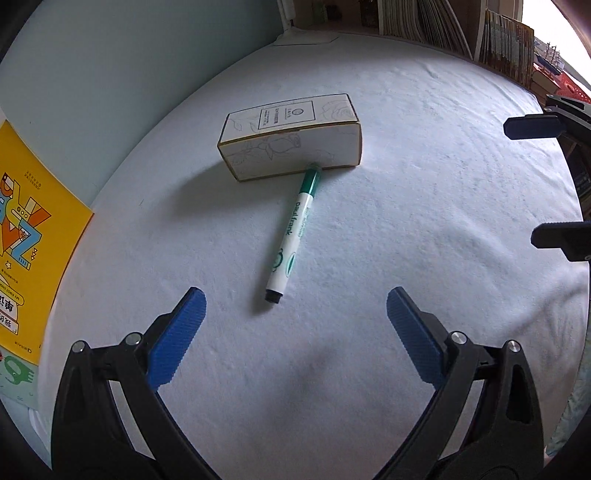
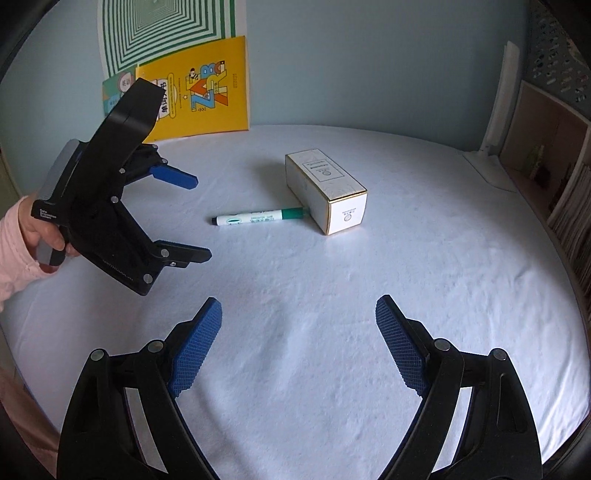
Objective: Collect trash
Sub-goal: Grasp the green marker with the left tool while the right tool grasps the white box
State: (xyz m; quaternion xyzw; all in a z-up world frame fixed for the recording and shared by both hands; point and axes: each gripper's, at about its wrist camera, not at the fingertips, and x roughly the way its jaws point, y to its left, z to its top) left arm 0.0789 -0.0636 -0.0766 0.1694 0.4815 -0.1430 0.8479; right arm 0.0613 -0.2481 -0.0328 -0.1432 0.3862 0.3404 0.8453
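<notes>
A white carton box (image 1: 291, 136) (image 2: 325, 190) with gold edges lies on the white tablecloth. A green-capped white marker (image 1: 293, 232) (image 2: 258, 218) lies with its cap tip against the box's side. My left gripper (image 1: 295, 310) hovers open just short of the marker's black end, nothing between its blue pads. In the right wrist view the left gripper (image 2: 203, 218) is at the left, held by a hand in a pink sleeve (image 2: 18, 251). My right gripper (image 2: 299, 314) stands wide open and empty, nearer the table's front; its fingers (image 1: 532, 127) show at the left wrist view's right edge.
A yellow booklet (image 2: 199, 88) (image 1: 26, 236) and a green-striped poster (image 2: 166, 26) lean against the pale blue wall behind the table. A bookshelf (image 2: 554, 166) (image 1: 509, 40) stands at the right. A white lamp base (image 1: 306, 37) sits at the table's far edge.
</notes>
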